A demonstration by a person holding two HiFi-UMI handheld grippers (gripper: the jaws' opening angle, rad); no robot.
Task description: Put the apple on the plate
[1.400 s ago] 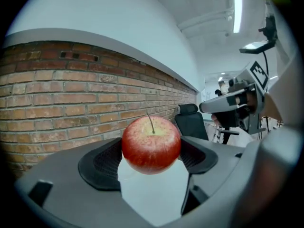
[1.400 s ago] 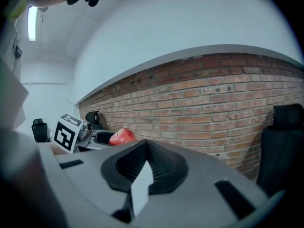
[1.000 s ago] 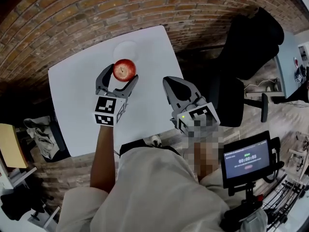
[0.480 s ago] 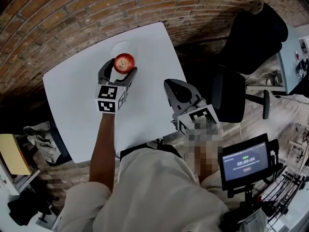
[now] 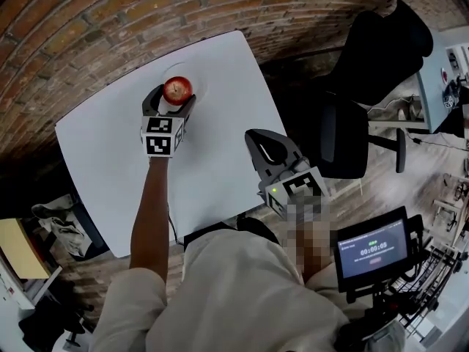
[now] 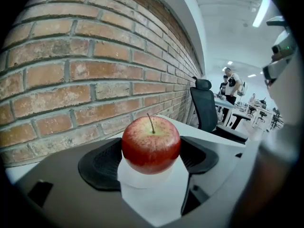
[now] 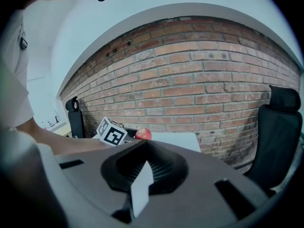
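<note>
A red apple (image 5: 177,89) with its stem up sits between the jaws of my left gripper (image 5: 175,96), which is shut on it at the far side of the white table (image 5: 220,86). A white plate (image 5: 195,76) lies right under and behind the apple; whether the apple touches it I cannot tell. In the left gripper view the apple (image 6: 151,144) fills the gap of the left gripper (image 6: 151,161), both pads against its sides. My right gripper (image 5: 259,141) hovers shut and empty by the table's right edge; the right gripper (image 7: 144,151) sees the apple (image 7: 143,134) far off.
A brick wall (image 6: 71,80) runs just behind the table's far edge. A black office chair (image 5: 366,72) stands to the right of the table. A screen with a timer (image 5: 374,249) is at the lower right. The person's arm (image 5: 150,211) reaches across the table.
My left gripper has carried the apple away from the person toward the far edge, over the plate. The right gripper has hardly moved.
</note>
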